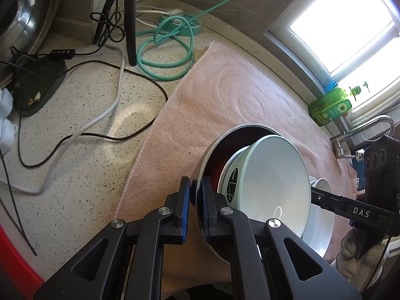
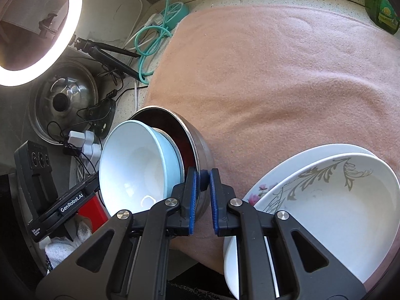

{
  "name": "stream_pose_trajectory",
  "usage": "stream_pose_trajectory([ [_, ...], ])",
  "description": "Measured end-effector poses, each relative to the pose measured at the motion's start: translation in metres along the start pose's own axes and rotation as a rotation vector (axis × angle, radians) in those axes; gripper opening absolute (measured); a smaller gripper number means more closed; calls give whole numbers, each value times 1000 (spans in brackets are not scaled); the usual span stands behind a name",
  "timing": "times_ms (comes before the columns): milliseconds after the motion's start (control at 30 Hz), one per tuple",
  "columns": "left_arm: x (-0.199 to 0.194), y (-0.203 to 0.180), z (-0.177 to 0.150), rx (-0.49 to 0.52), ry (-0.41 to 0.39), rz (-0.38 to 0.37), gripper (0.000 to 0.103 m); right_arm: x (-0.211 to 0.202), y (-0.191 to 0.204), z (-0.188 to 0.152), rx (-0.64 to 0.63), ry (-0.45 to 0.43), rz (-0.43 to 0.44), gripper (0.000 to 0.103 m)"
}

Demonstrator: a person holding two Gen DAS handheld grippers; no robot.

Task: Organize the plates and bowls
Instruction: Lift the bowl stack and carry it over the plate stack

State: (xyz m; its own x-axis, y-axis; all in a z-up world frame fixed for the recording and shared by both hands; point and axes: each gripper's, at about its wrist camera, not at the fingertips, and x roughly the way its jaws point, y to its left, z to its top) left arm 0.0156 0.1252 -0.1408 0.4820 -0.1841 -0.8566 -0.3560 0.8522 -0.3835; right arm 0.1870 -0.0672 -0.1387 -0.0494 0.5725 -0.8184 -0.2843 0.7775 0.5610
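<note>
A steel bowl (image 1: 212, 155) hangs tilted above the pink towel (image 1: 212, 95), with a pale blue bowl (image 1: 270, 180) nested inside it. My left gripper (image 1: 193, 182) is shut on the steel bowl's near rim. My right gripper (image 2: 202, 175) is shut on the opposite rim of the steel bowl (image 2: 192, 135); in the left wrist view the right gripper (image 1: 315, 195) reaches in behind the pale bowl. The left gripper (image 2: 93, 178) disappears behind the pale blue bowl (image 2: 135, 165). A stack of white plates (image 2: 325, 200), the top one leaf-patterned, lies on the towel at lower right.
Left of the towel, the speckled counter (image 1: 87, 137) holds a green cable (image 1: 165, 50), black and white cords, a tripod leg (image 1: 131, 25) and a steel pot lid (image 2: 62, 100). A ring light (image 2: 37, 25) glows upper left. A green bottle (image 1: 330, 105) and a faucet (image 1: 362, 130) stand by the window.
</note>
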Motion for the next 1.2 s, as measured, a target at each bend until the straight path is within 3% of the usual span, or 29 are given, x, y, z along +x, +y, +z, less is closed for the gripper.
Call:
stream_pose_trajectory([
  [167,4,6,-1,-21,-14,-29,7,0,-4,-3,22,3,36,12],
  [533,-5,-4,7,-8,-17,-6,8,-8,-8,-2,112,28,72,12],
  [867,-33,-30,8,41,-65,-20,8,-52,-6,-6,87,-22,87,12],
  [1200,-42,-80,0,106,-73,-54,8,-106,-36,-24,118,-64,79,12],
])
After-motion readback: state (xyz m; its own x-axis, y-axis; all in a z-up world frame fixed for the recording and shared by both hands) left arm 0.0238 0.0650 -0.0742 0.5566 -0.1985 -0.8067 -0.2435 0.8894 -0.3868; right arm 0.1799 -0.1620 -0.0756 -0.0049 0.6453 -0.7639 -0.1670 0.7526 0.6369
